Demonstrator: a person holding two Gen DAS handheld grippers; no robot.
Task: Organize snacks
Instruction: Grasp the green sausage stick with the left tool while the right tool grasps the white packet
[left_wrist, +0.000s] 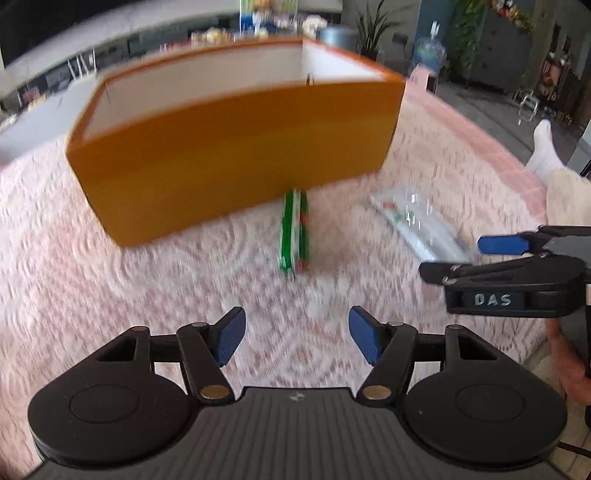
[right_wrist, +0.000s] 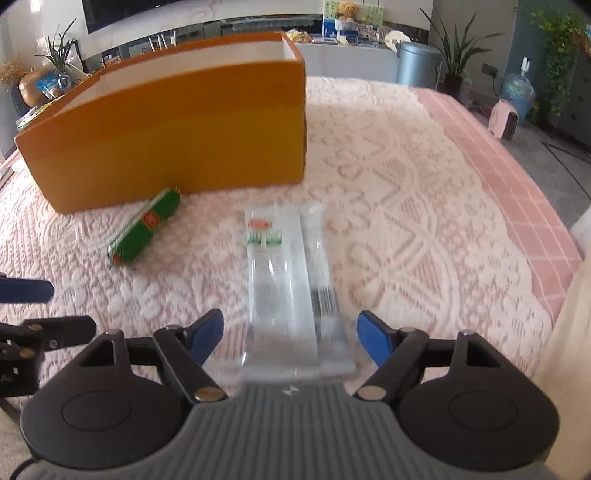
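- At the bottom centre of the left wrist view, the left gripper (left_wrist: 297, 334) has its two blue-padded jaws spread apart, with only bare cloth between them.
- At the bottom centre of the right wrist view, the right gripper (right_wrist: 290, 334) also has its jaws parted; the near end of the clear packets lies between them, and the pads do not press on it.
- One orange box (right_wrist: 177, 136) fills the upper left of the right wrist view, open at the top, with pale inner walls. What lies inside cannot be seen.
- One green snack stick (right_wrist: 146, 229), with a red label, lies on the cloth, its far end just at the foot of the box's front wall.
- Two clear snack packets (right_wrist: 284, 280) lie side by side, touching, at the centre of that view; one bears a red and green label, the other a barcode.
- Everything sits on a white lace cover (right_wrist: 406, 221) over a pink checked cloth (right_wrist: 517, 192).
- In the room behind: two potted plants, one grey bin (right_wrist: 417, 61), one water jug (right_wrist: 519, 92) and a cluttered shelf.
- At the right edge of the left wrist view, a person's foot in a white sock (left_wrist: 543, 147) shows.
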